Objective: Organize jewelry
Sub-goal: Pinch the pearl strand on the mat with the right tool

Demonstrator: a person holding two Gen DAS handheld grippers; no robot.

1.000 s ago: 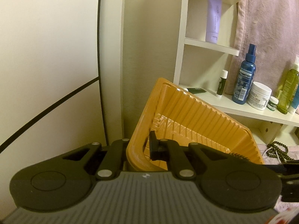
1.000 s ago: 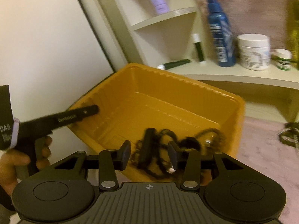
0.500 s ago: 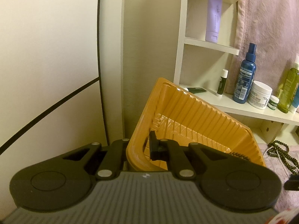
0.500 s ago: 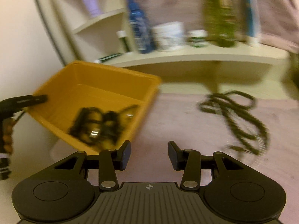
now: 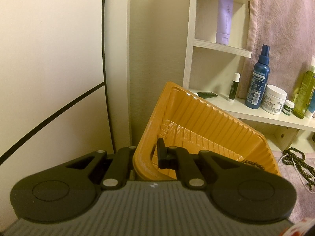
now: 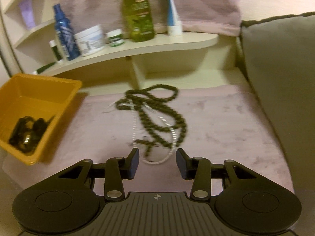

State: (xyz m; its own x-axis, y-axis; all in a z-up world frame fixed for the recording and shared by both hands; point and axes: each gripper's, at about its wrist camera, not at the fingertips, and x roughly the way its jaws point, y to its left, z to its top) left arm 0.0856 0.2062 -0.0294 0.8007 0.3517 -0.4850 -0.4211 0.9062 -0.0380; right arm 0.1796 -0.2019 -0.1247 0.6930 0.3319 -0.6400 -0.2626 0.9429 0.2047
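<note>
Only the left wrist view shows the grip: the left gripper (image 5: 151,157) is clamped on the near wall of the yellow tray (image 5: 206,129), one finger inside and the other outside, and the tray is held tilted. That view catches just a short run of dark beads at the tray's lower edge. The right wrist view looks down into the tray (image 6: 39,90) and shows a clump of dark jewelry (image 6: 27,131) lying in its near corner. It also shows the right gripper (image 6: 157,161), whose jaws stand apart and are closing, with nothing between them; just beyond its tips lie a dark green bead necklace (image 6: 157,114) and a thin pale chain (image 6: 167,135), looped together on the plush pink cover (image 6: 226,118). The left view sees those strands only at its right edge. One tray, two loose strands. The tray is thin moulded plastic with ribbed walls; the beads are small and round. On the white shelf (image 6: 157,45) stand a blue spray bottle (image 6: 64,33), a white jar (image 6: 90,39) and a green bottle (image 6: 137,13).
</note>
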